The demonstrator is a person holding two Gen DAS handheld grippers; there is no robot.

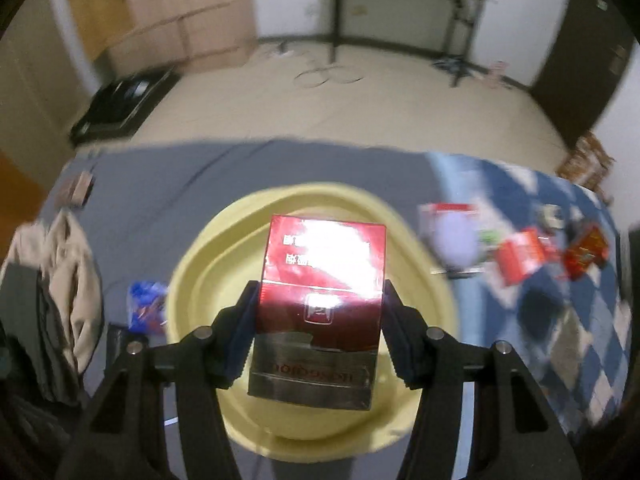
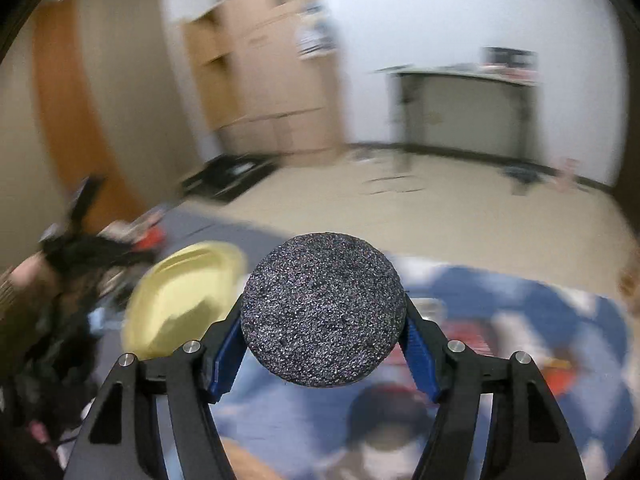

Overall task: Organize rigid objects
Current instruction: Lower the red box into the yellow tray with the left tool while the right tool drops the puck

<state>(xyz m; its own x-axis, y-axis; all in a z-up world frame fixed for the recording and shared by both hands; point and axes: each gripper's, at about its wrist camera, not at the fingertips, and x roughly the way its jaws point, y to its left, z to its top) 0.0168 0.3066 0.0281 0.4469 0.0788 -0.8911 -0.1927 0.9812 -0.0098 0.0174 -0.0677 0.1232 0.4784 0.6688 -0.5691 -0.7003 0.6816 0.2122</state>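
Observation:
My left gripper [image 1: 318, 304] is shut on a glossy red and silver box [image 1: 320, 304], its pads pressing both sides. The box hangs over a pale yellow basin [image 1: 200, 280] on the grey bedcover. My right gripper [image 2: 324, 312] is shut on a round, dark, speckled disc [image 2: 323, 310], held up above a blurred blue checked cloth. In the right wrist view the yellow basin [image 2: 180, 300] lies to the lower left. Several red boxes [image 1: 520, 258] lie on the blue checked cloth [image 1: 560, 320] at the right of the left wrist view.
Crumpled clothing [image 1: 52, 288] lies at the left, with a blue packet [image 1: 146, 306] beside the basin. A black case [image 1: 120, 104] rests on the floor past the bed. Cardboard boxes [image 1: 180, 12] and a dark table [image 1: 408, 8] stand at the far wall.

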